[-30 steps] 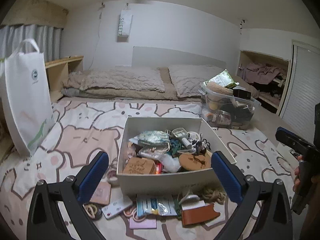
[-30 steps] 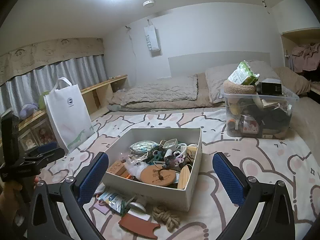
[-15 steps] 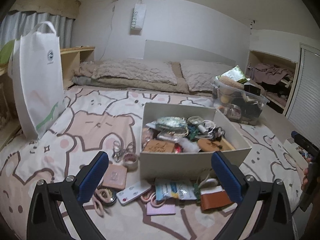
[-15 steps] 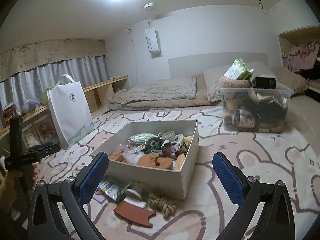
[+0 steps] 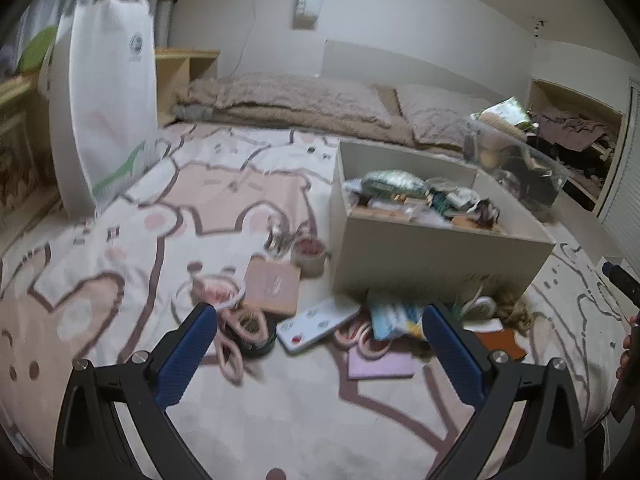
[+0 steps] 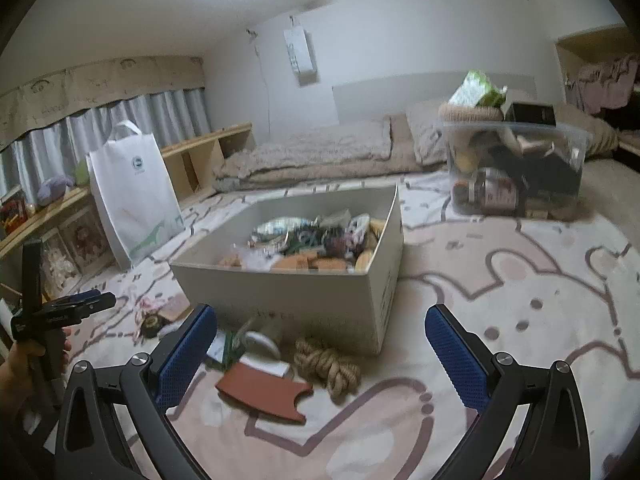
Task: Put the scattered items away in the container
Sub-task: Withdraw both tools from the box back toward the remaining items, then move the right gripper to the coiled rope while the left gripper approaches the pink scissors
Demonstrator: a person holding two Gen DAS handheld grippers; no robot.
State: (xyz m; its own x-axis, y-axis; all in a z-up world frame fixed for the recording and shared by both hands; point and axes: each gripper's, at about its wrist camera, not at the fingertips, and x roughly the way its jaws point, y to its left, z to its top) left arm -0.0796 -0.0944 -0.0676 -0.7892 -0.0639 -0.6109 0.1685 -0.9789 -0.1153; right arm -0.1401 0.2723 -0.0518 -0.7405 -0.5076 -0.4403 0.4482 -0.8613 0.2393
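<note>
A white box (image 5: 432,256) full of small items stands on the patterned bedspread; it also shows in the right wrist view (image 6: 280,292). Scattered before it lie a pink booklet (image 5: 272,286), a tape roll (image 5: 309,254), a white card (image 5: 318,322), pink scissors (image 5: 232,350), a purple card (image 5: 380,366), a brown leather piece (image 6: 264,394) and a rope coil (image 6: 328,364). My left gripper (image 5: 320,356) is open and empty, low over the scattered items. My right gripper (image 6: 320,356) is open and empty, near the leather piece and rope.
A white tote bag (image 5: 106,96) stands at the left. A clear plastic bin (image 6: 516,164) full of things sits behind the box at the right. Pillows and a blanket (image 5: 304,100) lie at the back. Wooden shelves (image 6: 192,160) line the left wall.
Both grippers have dropped lower and moved closer to the scattered items in front of the box. The left one has also swung left. Both stay open.
</note>
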